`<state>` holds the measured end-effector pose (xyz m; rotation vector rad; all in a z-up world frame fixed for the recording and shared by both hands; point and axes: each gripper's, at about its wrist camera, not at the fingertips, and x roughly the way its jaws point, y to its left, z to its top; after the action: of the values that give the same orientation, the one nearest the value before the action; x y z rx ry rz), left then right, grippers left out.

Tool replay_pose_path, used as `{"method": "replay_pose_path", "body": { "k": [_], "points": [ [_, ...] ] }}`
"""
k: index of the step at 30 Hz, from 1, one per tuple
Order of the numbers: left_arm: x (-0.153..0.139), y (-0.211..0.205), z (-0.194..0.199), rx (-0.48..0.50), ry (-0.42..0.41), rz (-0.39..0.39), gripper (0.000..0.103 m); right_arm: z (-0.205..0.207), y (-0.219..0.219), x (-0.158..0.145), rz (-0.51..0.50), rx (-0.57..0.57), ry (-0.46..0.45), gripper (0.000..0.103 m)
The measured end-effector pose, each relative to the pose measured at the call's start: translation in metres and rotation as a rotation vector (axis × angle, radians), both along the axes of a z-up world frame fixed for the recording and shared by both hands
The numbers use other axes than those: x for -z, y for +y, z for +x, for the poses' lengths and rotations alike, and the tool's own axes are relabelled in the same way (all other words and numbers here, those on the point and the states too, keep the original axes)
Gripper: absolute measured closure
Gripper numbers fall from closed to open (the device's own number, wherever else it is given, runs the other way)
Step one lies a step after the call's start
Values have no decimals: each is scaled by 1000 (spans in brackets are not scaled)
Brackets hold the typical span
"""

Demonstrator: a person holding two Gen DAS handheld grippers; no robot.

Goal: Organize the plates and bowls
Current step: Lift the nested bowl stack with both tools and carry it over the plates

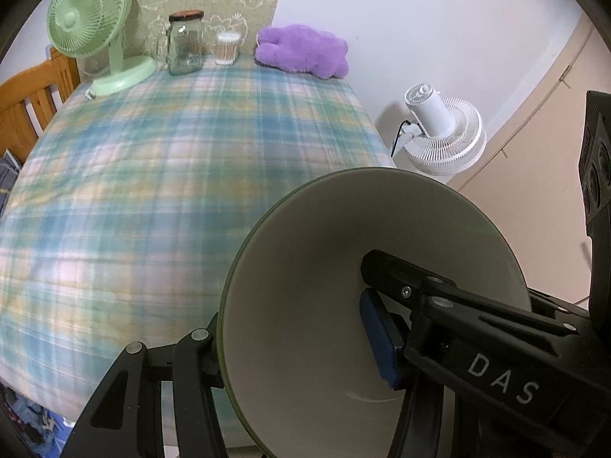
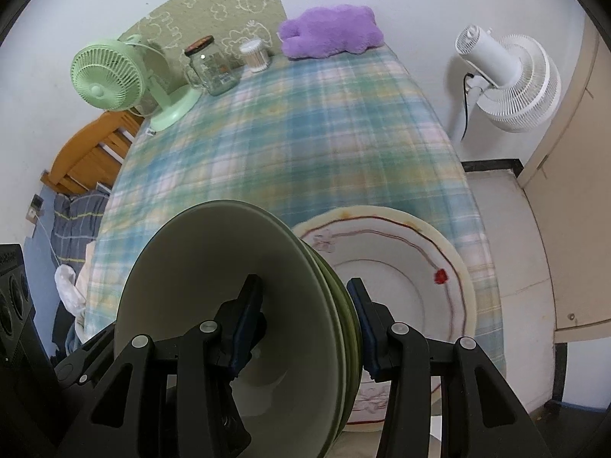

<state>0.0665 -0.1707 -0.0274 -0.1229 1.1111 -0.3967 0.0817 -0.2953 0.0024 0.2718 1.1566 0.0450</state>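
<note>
A stack of nested green bowls (image 2: 214,267) with pale insides hangs tilted above the near end of the table. My right gripper (image 2: 305,305) is shut on the stack's right wall, left finger inside and right finger outside. In the left wrist view only the top bowl (image 1: 324,248) shows. My left gripper (image 1: 294,336) is shut on its wall, with the blue-padded finger inside and the other finger behind the rim. A white plate (image 2: 401,286) with red line drawings lies on the plaid cloth, partly hidden behind the bowls.
At the far end of the plaid-covered table (image 1: 152,191) stand a green fan (image 1: 91,26), a glass jar (image 1: 185,42), a cotton-swab tub (image 1: 228,49) and a purple plush (image 1: 301,51). A white floor fan (image 2: 508,76) stands to the right and a wooden chair (image 1: 30,103) to the left.
</note>
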Motion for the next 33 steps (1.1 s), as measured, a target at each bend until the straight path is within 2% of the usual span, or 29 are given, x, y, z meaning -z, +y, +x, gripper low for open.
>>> {"method": "replay_pose_path", "body": {
  "k": [14,21,31,33],
  "points": [
    [33,-32,-2,-44,88,0,49,4,-38,33,-1,-34,94,54],
    [34,-39,4,-59,42,33,51,11,-48,42,14,-35,82,55],
    [33,-47,3,-56,29,70,51,13,-55,45,45,-45,72,54],
    [33,-47,2,-60,28,78,50,10,-55,43,23,-47,64,54]
  ]
}}
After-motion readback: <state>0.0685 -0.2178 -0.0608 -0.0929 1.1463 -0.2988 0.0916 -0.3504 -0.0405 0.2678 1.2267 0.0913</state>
